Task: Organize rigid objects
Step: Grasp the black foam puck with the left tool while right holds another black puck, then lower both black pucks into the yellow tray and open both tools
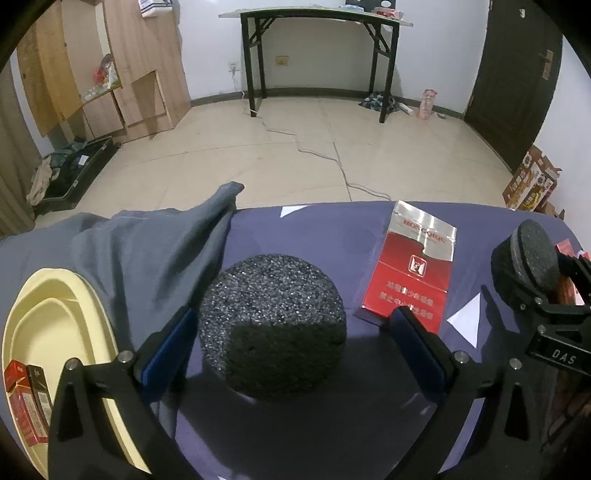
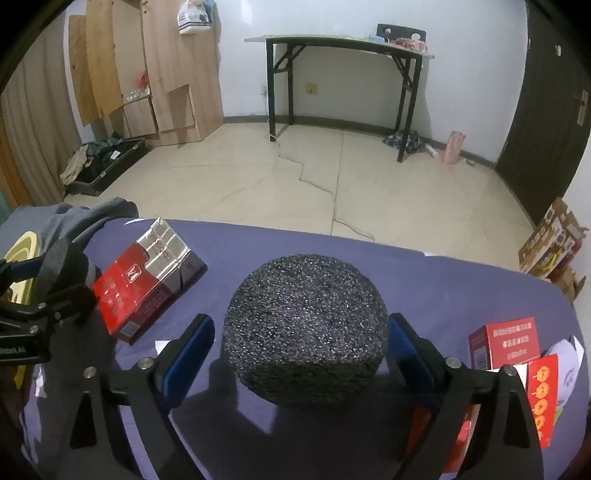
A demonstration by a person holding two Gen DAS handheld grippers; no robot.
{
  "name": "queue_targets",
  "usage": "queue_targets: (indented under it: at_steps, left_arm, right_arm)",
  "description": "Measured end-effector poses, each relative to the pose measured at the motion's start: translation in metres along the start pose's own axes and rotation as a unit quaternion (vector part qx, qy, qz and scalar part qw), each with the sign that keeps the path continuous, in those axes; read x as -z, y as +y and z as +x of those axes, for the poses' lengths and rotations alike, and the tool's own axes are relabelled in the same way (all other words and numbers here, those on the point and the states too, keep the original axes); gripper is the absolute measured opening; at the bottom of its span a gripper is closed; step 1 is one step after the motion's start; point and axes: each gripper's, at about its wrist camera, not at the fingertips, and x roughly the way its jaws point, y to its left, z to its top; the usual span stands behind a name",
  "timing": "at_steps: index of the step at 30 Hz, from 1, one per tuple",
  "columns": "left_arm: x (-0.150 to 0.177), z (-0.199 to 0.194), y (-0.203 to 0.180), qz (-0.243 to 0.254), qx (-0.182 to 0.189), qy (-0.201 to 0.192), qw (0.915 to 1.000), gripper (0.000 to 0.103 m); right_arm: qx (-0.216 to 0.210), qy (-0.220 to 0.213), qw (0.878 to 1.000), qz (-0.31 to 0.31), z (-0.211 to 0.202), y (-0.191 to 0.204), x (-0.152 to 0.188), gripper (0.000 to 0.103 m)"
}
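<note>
Both hand-held grippers point down at a bench covered with a purple cloth. On our left hand-held gripper the blue pads stand wide apart, nothing pressed between them; the black foam dome in front of its camera fills most of the gap (it looks like part of the rig, not one of the objects). Our right hand-held gripper is likewise spread wide and holds nothing, with its own foam dome in the middle.

Nearest on the left, a cream tray lies at the bench edge, with two small packs, one red and one dark, lying flat in it. A grey garment drapes over the tray's far rim and the bench corner.

Just beyond the left gripper's right pad, a red and silver cigarette pack lies flat on the cloth, well apart from the tray. In the right wrist view the same pack sits to the left of the gripper. To that gripper's right, red boxes crowd the bench edge together.

Farther off are the tiled floor, a black folding table against the wall and a dark door.
</note>
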Motion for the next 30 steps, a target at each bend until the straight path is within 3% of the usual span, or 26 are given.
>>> queue_targets:
  at_steps: [3, 6, 9, 11, 15, 20, 22, 25, 28, 30]
  left_arm:
    - [0.0, 0.001, 0.0, 0.001, 0.002, 0.003, 1.0, 0.103]
    - [-0.001, -0.002, 0.004, -0.003, 0.006, -0.002, 1.0, 0.1]
    - [-0.001, -0.001, 0.012, -0.019, 0.019, 0.003, 0.9996, 0.081]
    - [0.0, 0.003, 0.012, -0.012, 0.014, 0.012, 0.9998, 0.069]
    - [-0.001, -0.003, 0.014, -0.018, 0.024, 0.0, 0.9996, 0.069]
    - [-0.006, -0.058, 0.033, -0.038, 0.014, -0.069, 0.9968, 0.069]
    - [-0.003, -0.088, 0.051, -0.057, 0.001, -0.105, 0.9928, 0.069]
    - [0.017, -0.137, 0.1, -0.11, -0.04, -0.147, 0.9822, 0.069]
    - [0.052, -0.163, 0.165, -0.201, -0.072, -0.158, 0.9641, 0.069]
    - [0.078, -0.164, 0.203, -0.26, -0.088, -0.152, 0.9495, 0.069]
  right_arm:
    - [-0.005, 0.001, 1.0, -0.007, 0.001, 0.006, 0.001, 0.094]
    - [-0.003, 0.005, 1.0, -0.015, 0.004, 0.009, 0.002, 0.086]
    - [0.001, 0.005, 1.0, -0.015, 0.005, 0.009, 0.002, 0.068]
    - [0.002, 0.008, 1.0, -0.022, 0.005, 0.007, 0.001, 0.068]
    - [-0.003, 0.005, 1.0, -0.029, 0.004, 0.009, 0.001, 0.068]
    - [-0.014, -0.03, 0.999, -0.03, -0.016, 0.01, -0.003, 0.068]
    - [-0.043, -0.07, 0.996, -0.032, -0.042, 0.014, -0.008, 0.068]
    - [-0.125, -0.115, 0.984, -0.052, -0.076, 0.036, -0.012, 0.068]
    - [-0.203, -0.123, 0.967, -0.09, -0.094, 0.08, -0.012, 0.068]
    - [-0.262, -0.105, 0.95, -0.131, -0.098, 0.129, -0.016, 0.068]
